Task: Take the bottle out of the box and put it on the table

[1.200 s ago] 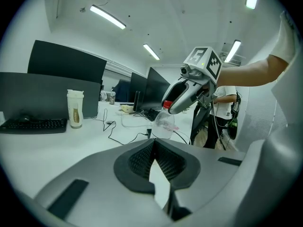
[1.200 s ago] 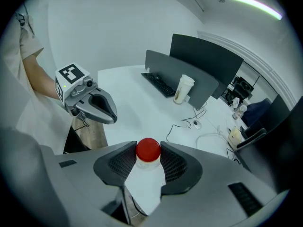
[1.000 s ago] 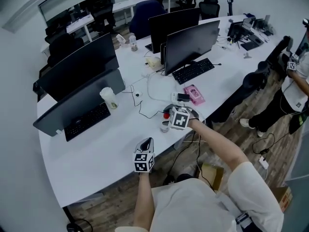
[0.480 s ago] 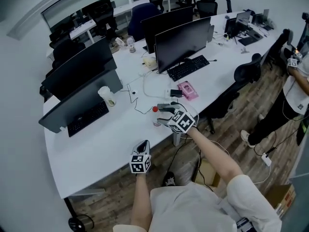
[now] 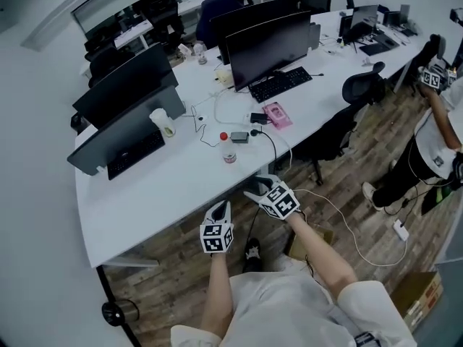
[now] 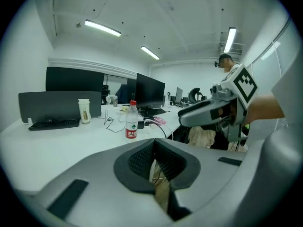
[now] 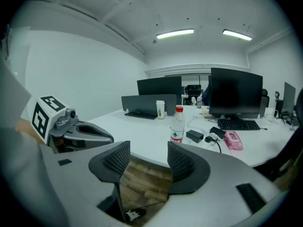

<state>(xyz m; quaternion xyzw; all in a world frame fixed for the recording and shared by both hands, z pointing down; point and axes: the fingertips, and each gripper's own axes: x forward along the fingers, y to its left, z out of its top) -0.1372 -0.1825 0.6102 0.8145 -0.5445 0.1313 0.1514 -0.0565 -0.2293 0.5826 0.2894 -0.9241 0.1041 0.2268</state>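
A clear water bottle (image 5: 228,150) with a red cap stands upright on the white table (image 5: 166,194), free of both grippers. It also shows in the left gripper view (image 6: 131,122) and the right gripper view (image 7: 177,125). My right gripper (image 5: 256,188) hangs open and empty over the floor just off the table's front edge; its pads stand well apart (image 7: 148,157). My left gripper (image 5: 222,210) is beside it, also short of the table, with its jaws shut on nothing (image 6: 154,148). A brown cardboard box (image 5: 302,244) lies on the floor under my right arm.
Behind the bottle lie a black power adapter (image 5: 239,136) with cables, a pink pack (image 5: 277,115), a paper cup (image 5: 162,121), keyboards and several monitors (image 5: 269,43). Office chairs (image 5: 354,92) stand at the right. Another person (image 5: 438,136) stands at the far right.
My right gripper was at the bottle on the table; it has let go and drawn back past the table edge. The bottle stays standing. The left gripper barely moved.
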